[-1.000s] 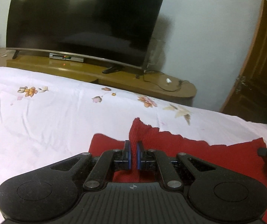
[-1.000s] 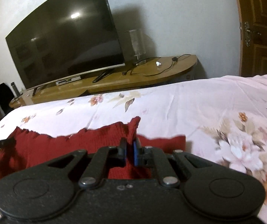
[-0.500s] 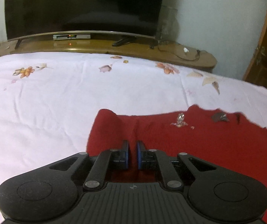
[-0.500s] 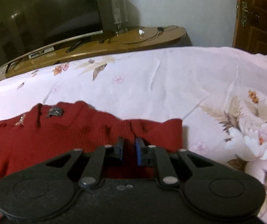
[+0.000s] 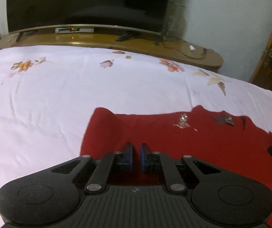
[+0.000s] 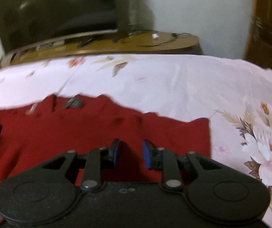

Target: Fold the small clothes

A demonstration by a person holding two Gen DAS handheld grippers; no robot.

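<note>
Red knit garment (image 5: 202, 148): flat on the bed (image 5: 40, 98), toward its near edge. Left hand-held gripper (image 5: 136, 156): nearly together, cloth between, grip uncertain. Right hand-held gripper (image 6: 130, 153): opening, nothing clamped. Advice: release both corners evenly, keeping the fold square.

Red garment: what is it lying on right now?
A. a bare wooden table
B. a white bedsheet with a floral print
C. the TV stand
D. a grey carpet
B: both wrist views show the red garment spread flat on the white floral bedsheet, with the wooden TV stand beyond the bed's far edge.
</note>
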